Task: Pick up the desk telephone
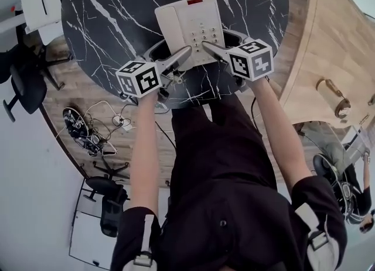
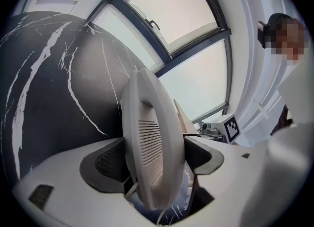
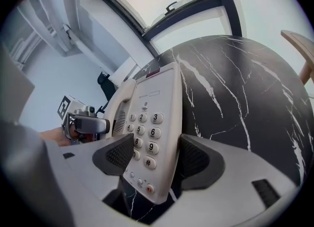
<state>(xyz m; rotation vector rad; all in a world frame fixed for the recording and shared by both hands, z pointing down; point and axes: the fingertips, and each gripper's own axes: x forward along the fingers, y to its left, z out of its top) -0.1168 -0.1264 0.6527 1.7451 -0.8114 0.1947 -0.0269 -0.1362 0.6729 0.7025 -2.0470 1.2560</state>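
A cream desk telephone with a keypad and a red lamp lies near the front edge of a round black marble table. My left gripper is shut on its handset side; in the left gripper view the handset stands pinched between both pads, left gripper. My right gripper is shut on the keypad side. In the right gripper view the telephone fills the gap between the jaws, right gripper, one pad on the key face and one behind it.
Office chairs stand left of the table, with a tangle of cables on the floor. A curved wooden piece lies to the right. Large windows are beyond the table. A person stands at the right.
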